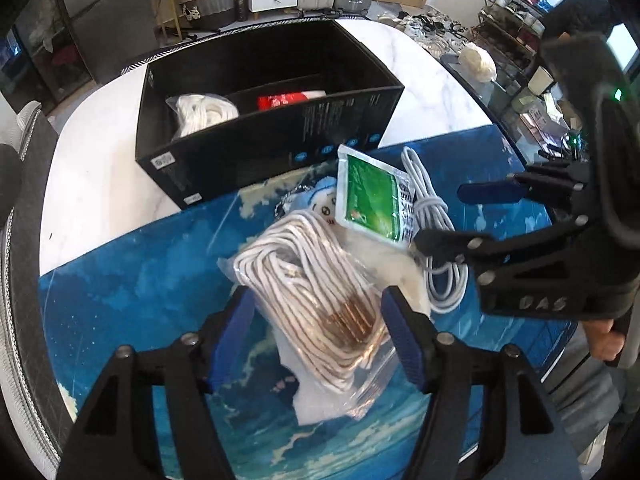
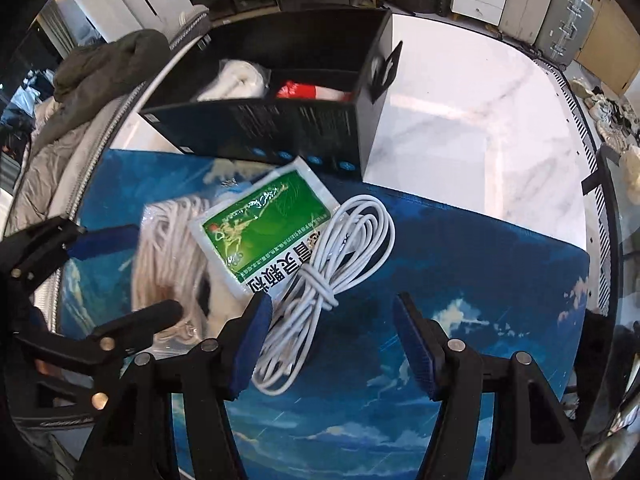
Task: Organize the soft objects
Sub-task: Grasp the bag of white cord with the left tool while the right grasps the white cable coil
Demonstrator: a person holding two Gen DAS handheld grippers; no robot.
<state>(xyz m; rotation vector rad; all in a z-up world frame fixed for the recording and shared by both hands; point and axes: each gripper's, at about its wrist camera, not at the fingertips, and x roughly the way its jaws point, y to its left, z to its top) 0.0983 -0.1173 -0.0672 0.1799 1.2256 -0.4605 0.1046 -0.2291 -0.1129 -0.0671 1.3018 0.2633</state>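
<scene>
A clear plastic bag of coiled white rope (image 1: 316, 300) lies on the blue sky-print mat (image 1: 132, 300); the green-printed sachet (image 1: 370, 196) overlaps it, white bundled cable (image 2: 332, 280) beside, black open cardboard box (image 1: 256, 148) behind.

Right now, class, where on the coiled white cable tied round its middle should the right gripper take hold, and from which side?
Grip the coiled white cable at its tied waist, where the strands are cinched narrowest. Come from above with the right gripper, fingers either side of the waist; the loose loops at either end would splay. The cable lies flat on the blue sky-print mat, one end beside the green-and-white sachet.
</scene>
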